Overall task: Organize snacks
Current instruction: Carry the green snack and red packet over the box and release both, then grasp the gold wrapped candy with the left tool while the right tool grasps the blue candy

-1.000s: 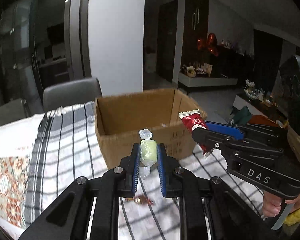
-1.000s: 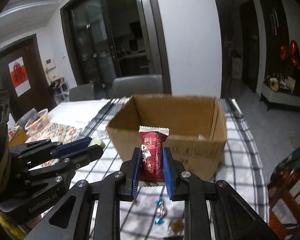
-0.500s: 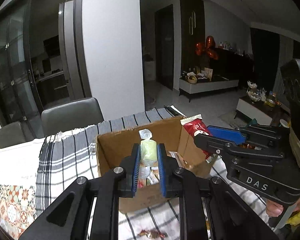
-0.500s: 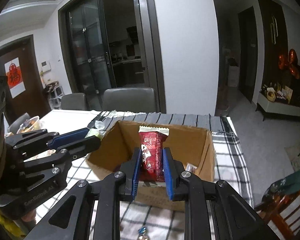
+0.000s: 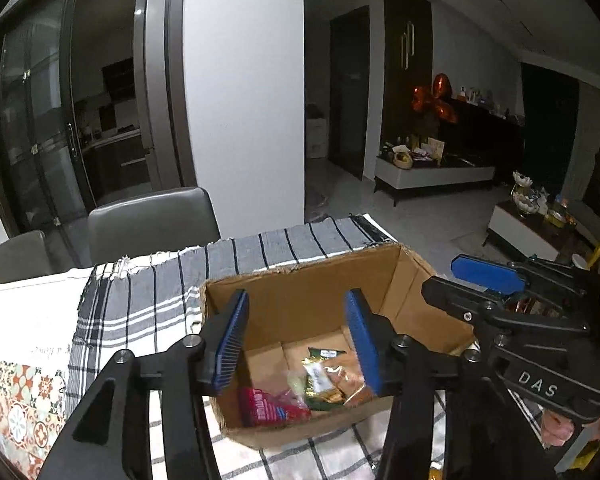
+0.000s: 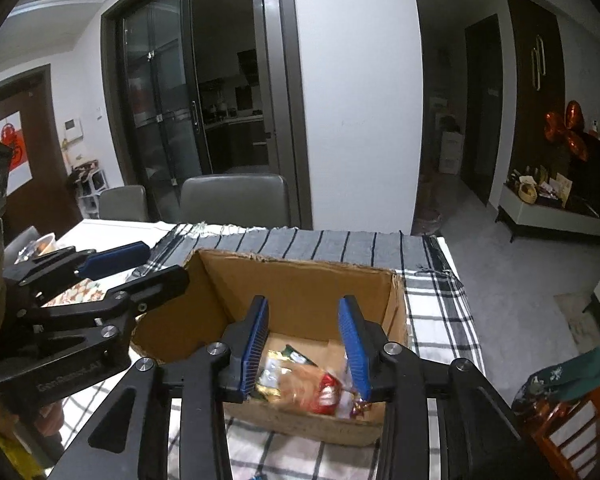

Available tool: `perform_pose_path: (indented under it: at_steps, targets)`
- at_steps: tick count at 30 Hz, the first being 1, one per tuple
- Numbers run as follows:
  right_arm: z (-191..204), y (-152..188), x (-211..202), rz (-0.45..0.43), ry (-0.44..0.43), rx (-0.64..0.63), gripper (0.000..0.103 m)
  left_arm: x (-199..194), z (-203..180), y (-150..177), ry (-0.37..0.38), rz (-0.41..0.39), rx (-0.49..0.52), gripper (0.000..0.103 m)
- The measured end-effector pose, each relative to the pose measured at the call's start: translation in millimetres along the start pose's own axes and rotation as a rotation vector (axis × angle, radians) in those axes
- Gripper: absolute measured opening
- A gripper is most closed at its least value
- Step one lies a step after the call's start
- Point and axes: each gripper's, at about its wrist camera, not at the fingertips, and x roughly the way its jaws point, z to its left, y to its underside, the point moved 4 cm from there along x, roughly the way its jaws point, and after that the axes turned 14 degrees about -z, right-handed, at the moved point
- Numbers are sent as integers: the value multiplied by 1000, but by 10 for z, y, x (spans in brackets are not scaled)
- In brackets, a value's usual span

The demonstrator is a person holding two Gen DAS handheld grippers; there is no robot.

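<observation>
Both black grippers with blue ribbed pads, left gripper and right gripper, jaws opening, nothing between them. Both poised over open brown cardboard box on checked tablecloth, probably so drops land inside. Wrapped snacks piled on box floor.

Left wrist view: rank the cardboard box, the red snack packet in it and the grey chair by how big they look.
1. Cardboard box
2. Grey chair, though it sits farther off, so unsure
3. Red snack packet

Left gripper opening, right gripper opening, both empty
</observation>
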Motion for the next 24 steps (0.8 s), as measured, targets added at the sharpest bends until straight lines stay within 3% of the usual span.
perform_pose_path:
  at_steps: [16,24]
  targets:
    - [251,279,-536,3,-83,23,38,-695,-136,236,3,-27,27,51]
    - [328,587,-623,44,-94,34,38,-851,-153,535,-5,15,15,51]
